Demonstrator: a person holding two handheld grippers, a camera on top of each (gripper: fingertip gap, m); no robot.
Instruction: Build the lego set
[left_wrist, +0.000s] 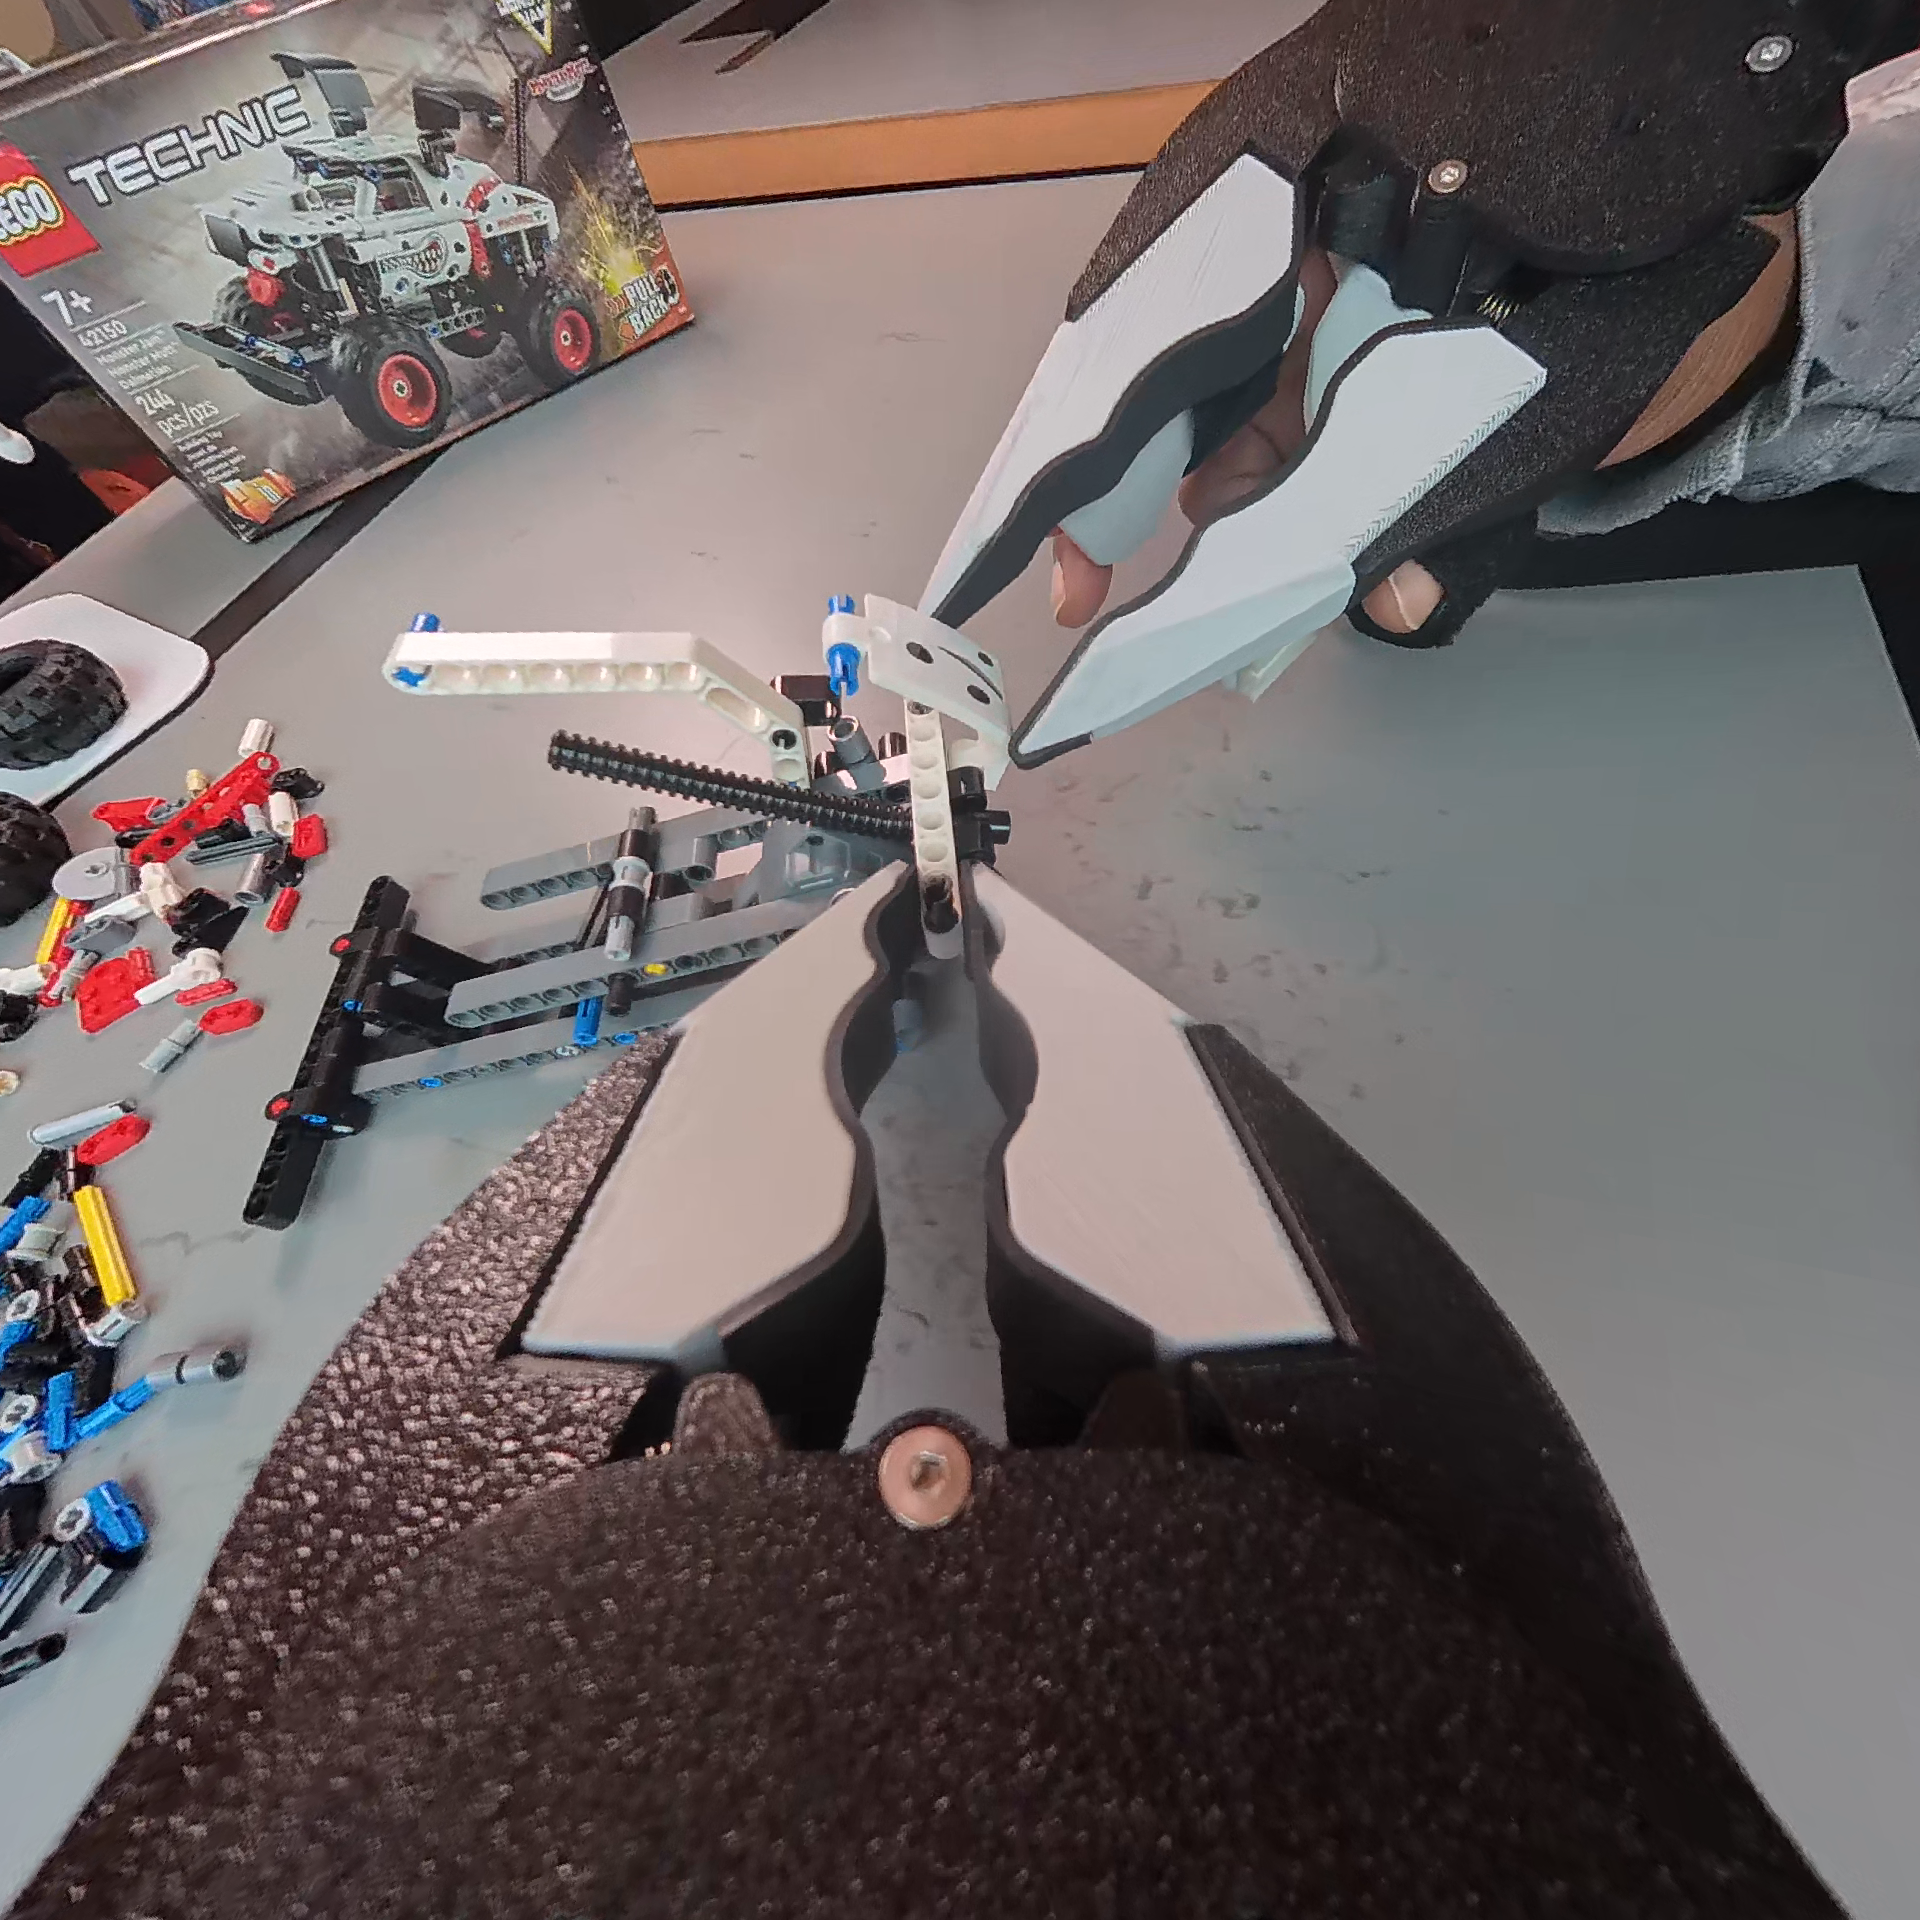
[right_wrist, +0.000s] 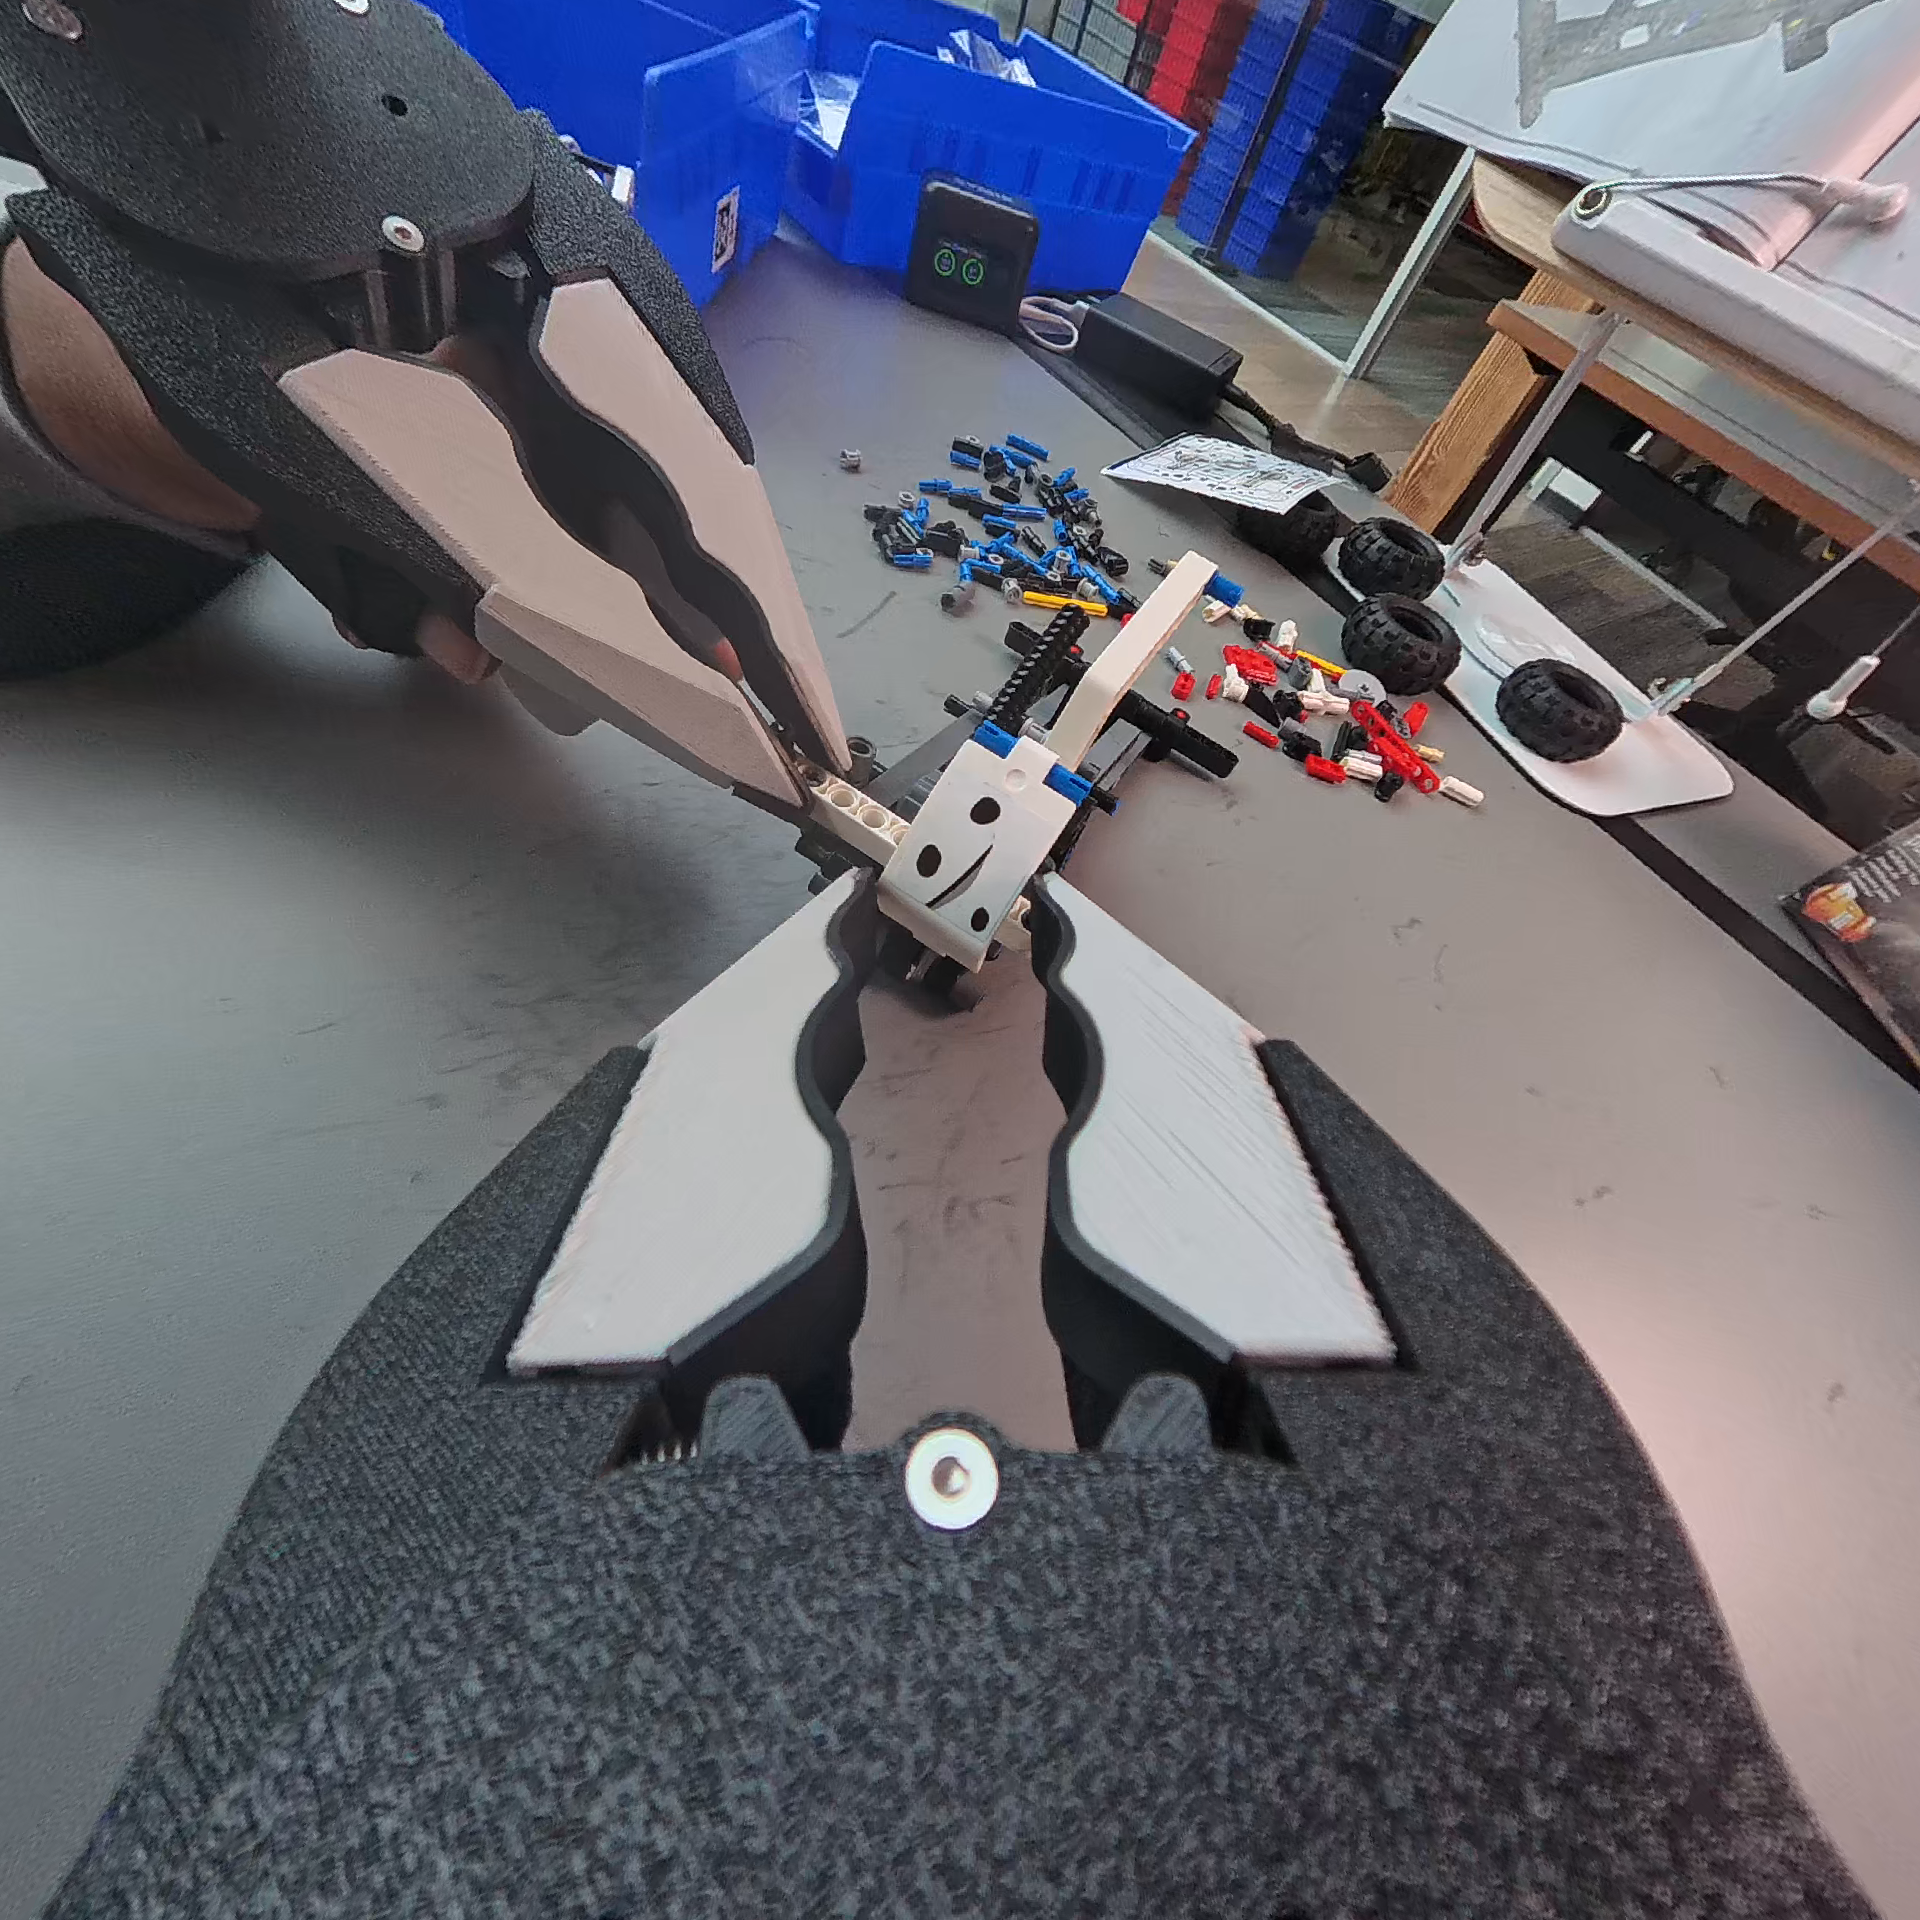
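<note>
On the far left of the grey table (left_wrist: 1455, 935) lie loose pieces (left_wrist: 177, 894) and black tyres (right_wrist: 1397, 642). In the middle sits the half-built chassis (left_wrist: 582, 966), grey beams with a black toothed rod. It looks light and rigid, though its pinned joints would likely pop under twisting, so holding it by a beam seems safest. The left gripper (left_wrist: 940, 894) is clamped on an upright white beam (left_wrist: 932, 821). Right of that, the right gripper (right_wrist: 948, 904) stands spread around the white spotted panel (right_wrist: 971, 847), not squeezing it.
</note>
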